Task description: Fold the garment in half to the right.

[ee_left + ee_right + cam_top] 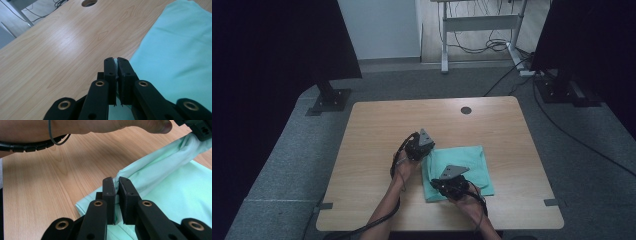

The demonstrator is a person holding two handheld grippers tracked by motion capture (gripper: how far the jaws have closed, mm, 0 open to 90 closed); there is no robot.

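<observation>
A mint-green cloth (467,165) lies folded on the near right part of the wooden table (377,125). My left gripper (428,148) is at the cloth's far left corner, shut on a thin edge of the cloth (175,50), which shows between its fingertips (110,67). My right gripper (436,183) is at the near left edge, shut on a raised fold of the cloth (175,187). In the right gripper view the cloth stretches as a bunched ridge up to the left gripper (200,128) at the top right, under the person's left hand (112,126).
A round cable hole (466,110) sits near the table's far edge. Dark panels on black stands (329,97) flank the table at both sides. A white desk frame with cables (482,30) stands behind. Bare wood stretches left of and beyond the cloth.
</observation>
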